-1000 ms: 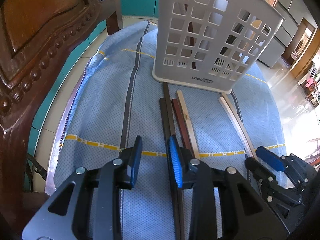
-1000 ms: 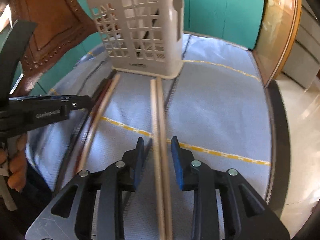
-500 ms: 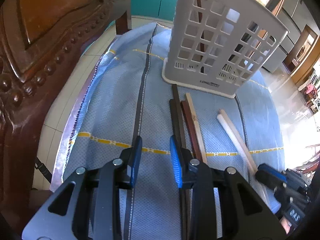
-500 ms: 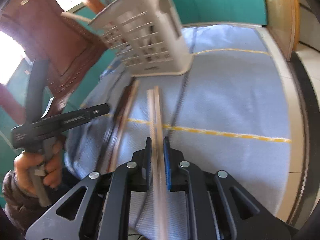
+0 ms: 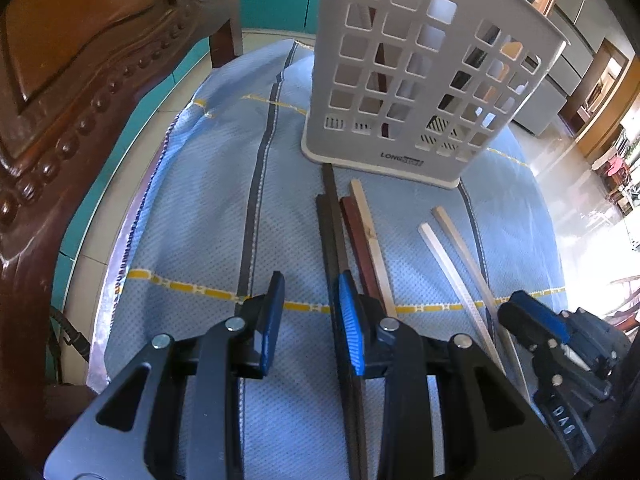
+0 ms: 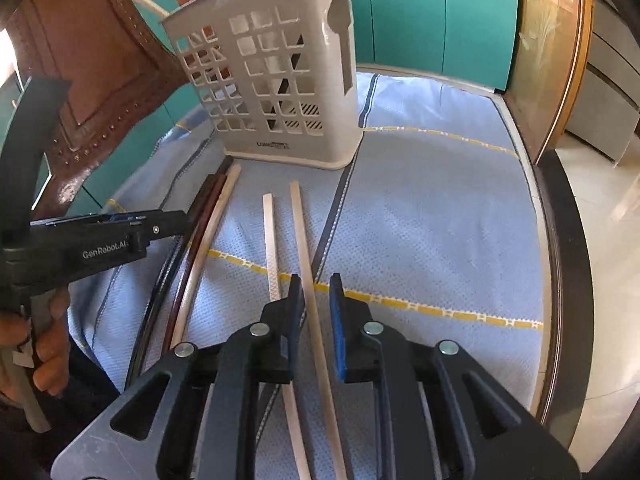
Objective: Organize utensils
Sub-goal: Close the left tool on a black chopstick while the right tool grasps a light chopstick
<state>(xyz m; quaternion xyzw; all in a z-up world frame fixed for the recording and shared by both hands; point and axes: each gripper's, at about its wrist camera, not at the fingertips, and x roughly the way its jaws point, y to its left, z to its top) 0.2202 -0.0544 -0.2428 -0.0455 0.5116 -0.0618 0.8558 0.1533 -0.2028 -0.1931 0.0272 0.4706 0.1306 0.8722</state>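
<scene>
Our right hand-held gripper [image 6: 314, 308] stands released astride the pale chopstick [image 6: 306, 248], whose length runs toward the basket [image 6: 280, 80]; our left hand-held gripper [image 5: 308, 320] gapes empty.

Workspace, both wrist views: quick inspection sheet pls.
Surface: blue cloth with yellow stripes.
Job's things: white caddy upright, sticks inside; six chopsticks flat before it, four grouped, pale pair splayed.
Clutter: nothing seen.
Grippers: left gripper open, nothing between its fingers; right gripper open astride one pale stick.
Cables: nothing seen.
Surroundings: carved wooden chair, teal cabinets.
</scene>
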